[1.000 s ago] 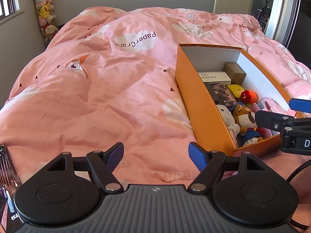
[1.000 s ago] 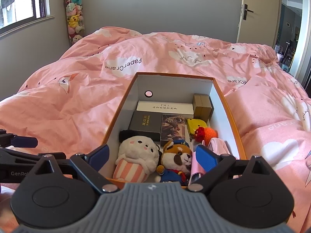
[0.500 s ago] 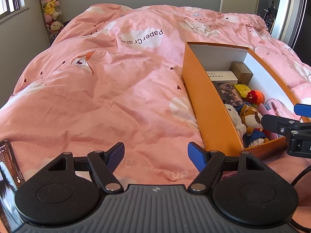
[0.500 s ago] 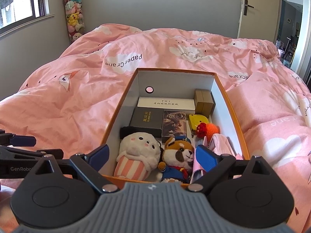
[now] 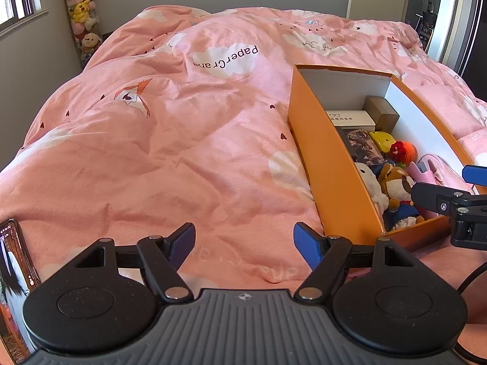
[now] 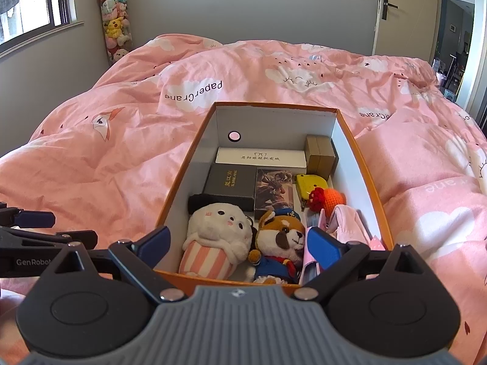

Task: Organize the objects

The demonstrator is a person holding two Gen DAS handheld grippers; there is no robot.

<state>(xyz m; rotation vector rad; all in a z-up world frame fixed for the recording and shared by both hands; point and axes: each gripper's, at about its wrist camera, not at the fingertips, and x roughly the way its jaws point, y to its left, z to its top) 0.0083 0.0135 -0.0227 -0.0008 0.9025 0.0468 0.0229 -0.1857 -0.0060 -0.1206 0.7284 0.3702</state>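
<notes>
Showing only rightward: black box [image 6: 230, 183] (left-hidden).

Rectangular cardboard box [image 6: 359, 152]: orange outside, white inside. Quilted cotton duvet [image 5: 170, 152]: pink, white clouds, black lettering. Round plush toy [image 6: 219, 237], ahead of the right claw: white, pink-and-white striped base. Plush dog [image 6: 281, 243]: brown-and-white, blue suit. Crocheted ball [image 6: 333, 199]: orange.
</notes>
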